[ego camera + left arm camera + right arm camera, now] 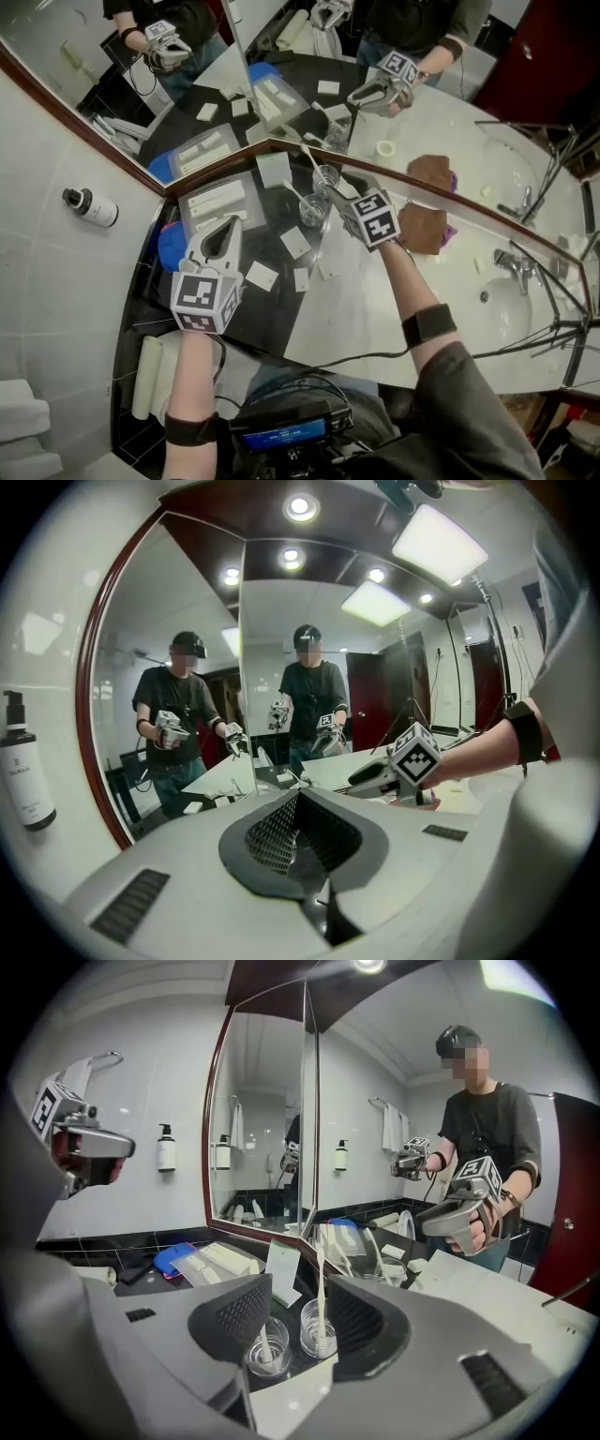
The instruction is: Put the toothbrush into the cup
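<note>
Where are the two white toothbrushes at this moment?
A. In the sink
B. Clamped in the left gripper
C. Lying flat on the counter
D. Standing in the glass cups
D: the right gripper view shows one toothbrush upright in a glass cup and another toothbrush leaning in the cup beside it. The right gripper has its jaws apart and grips neither.

One toothbrush (pixel 265 1346) top hidden behind right tool (pixel 298 1314), bottle (pixel 25 771) label too small to read

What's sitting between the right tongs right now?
In the right gripper view, the open right tongs frame two glasses: one cup and a second cup, each with a toothbrush in it.
</note>
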The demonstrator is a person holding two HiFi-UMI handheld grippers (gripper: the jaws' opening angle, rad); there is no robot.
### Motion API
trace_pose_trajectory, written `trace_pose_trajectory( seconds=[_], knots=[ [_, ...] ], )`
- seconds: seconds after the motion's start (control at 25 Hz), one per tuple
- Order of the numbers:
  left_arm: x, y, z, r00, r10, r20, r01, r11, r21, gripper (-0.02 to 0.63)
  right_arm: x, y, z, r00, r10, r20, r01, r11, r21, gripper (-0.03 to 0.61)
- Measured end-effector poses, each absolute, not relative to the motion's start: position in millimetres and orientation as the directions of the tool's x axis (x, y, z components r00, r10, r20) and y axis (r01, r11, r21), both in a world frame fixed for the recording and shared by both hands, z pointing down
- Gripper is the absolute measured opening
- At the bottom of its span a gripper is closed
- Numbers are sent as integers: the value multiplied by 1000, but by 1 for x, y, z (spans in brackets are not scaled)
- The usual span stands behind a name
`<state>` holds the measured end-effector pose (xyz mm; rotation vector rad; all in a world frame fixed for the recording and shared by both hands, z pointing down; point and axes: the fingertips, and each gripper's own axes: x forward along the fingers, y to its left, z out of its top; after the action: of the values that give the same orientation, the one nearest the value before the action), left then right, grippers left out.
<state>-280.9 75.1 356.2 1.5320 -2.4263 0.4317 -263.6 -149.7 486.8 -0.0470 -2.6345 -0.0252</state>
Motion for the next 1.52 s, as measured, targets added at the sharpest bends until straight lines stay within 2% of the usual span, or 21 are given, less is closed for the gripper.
trace_pose_trajectory(
  seconds=[0.32, 0.8, 1.04, 1.16, 1.52],
  knots=[
    [-285, 71, 378, -412, -831, 373, -909, 405, -103, 3, -327, -162, 543, -826, 2, 564, 18, 1000, 23, 209],
    [-301, 72, 398, -400, -822, 405, -911, 404, -81, 3, -372, -173, 586, -791, -7, 611, 20, 999, 38, 209],
    [-312, 78, 403, -412, -810, 416, -905, 419, -81, 3, -382, -181, 599, -778, -33, 627, 9, 998, 64, 149],
    [-313, 77, 405, -411, -810, 419, -905, 418, -80, 3, -382, -183, 600, -774, -39, 632, 2, 998, 65, 55],
    [-311, 76, 410, -410, -808, 422, -904, 421, -72, 3, -381, -181, 587, -804, -34, 594, 6, 998, 65, 48]
  ],
)
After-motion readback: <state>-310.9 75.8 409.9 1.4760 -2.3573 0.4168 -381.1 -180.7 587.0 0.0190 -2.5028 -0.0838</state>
